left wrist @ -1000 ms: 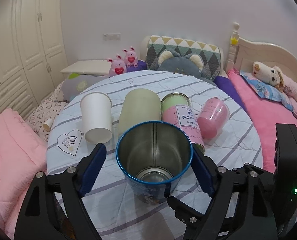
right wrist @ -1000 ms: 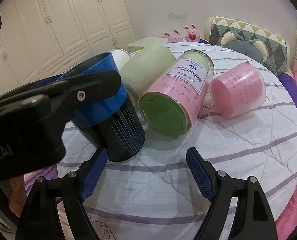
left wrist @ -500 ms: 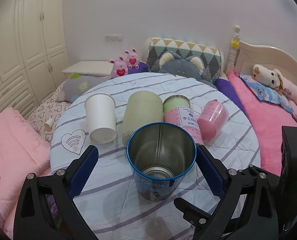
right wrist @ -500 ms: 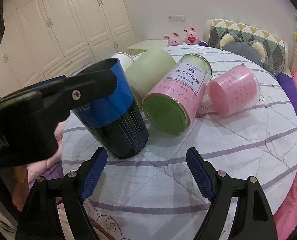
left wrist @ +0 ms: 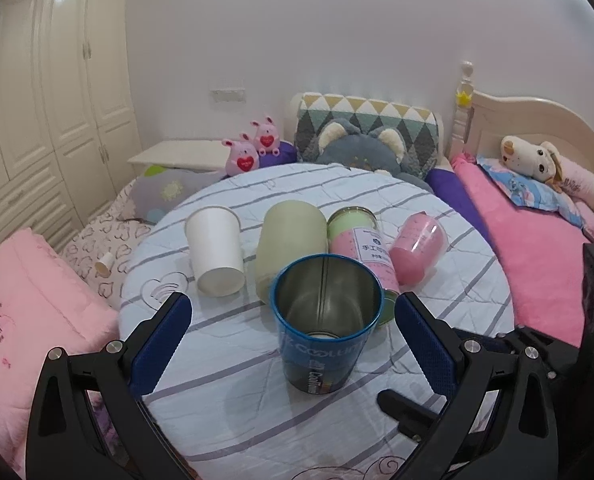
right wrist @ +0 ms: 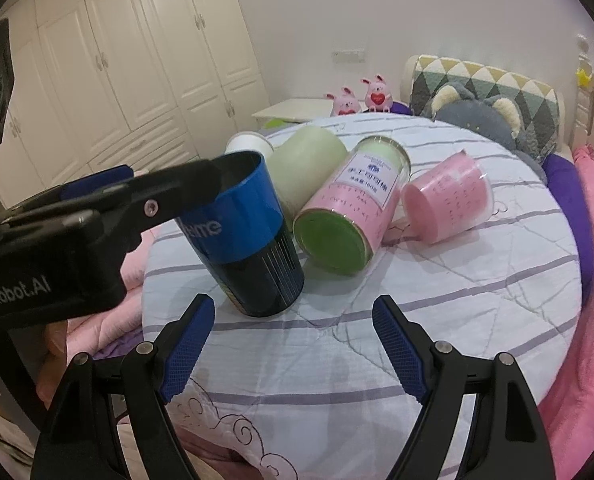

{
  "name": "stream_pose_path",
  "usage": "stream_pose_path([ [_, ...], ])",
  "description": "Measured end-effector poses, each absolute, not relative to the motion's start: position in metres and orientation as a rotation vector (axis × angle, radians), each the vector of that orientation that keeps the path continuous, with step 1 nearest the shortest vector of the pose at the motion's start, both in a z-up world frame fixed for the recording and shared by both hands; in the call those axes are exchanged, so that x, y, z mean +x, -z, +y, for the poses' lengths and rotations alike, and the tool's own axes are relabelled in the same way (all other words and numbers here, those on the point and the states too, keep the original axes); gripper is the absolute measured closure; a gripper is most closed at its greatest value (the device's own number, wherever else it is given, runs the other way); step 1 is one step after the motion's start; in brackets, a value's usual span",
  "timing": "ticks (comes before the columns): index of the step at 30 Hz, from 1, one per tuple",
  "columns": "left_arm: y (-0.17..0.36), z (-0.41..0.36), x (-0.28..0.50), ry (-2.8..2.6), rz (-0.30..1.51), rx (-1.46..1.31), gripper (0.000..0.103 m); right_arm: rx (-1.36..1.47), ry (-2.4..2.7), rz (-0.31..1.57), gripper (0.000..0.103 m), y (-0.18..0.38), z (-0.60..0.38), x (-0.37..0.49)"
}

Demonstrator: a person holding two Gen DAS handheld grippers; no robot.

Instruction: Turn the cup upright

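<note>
blue cup (left wrist: 324,320) upright on table (left wrist: 437,292), sits just beyond wide-open left gripper (left wrist: 293,344), seemingly untouched. right gripper (right wrist: 293,350) spread wide too, empty, cup far-left; only right view shows cup's outside wall.

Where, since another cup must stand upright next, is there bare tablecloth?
Bare cloth lies on the table in front of the blue cup, and right of the pink cup. Crowded: the white cup, green cup and labelled canister lie close mid-table.

Bare quilt (right wrist: 437,292) lies open right of the blue cup (right wrist: 249,240) — toppled cans (right wrist: 349,220) crowd behind.
</note>
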State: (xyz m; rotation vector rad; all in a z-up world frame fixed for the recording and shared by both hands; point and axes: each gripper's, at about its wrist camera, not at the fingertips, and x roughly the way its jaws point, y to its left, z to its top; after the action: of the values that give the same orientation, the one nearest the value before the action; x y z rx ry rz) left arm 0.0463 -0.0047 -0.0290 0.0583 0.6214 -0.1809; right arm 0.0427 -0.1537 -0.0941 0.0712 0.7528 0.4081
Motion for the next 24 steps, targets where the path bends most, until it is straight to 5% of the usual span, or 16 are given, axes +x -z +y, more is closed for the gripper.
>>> stream_pose_path([
  [24, 0.006, 0.007, -0.004, 0.101, 0.496, 0.02, 0.0, -0.035, -0.198, 0.538, 0.018, 0.038, -0.168, 0.008],
])
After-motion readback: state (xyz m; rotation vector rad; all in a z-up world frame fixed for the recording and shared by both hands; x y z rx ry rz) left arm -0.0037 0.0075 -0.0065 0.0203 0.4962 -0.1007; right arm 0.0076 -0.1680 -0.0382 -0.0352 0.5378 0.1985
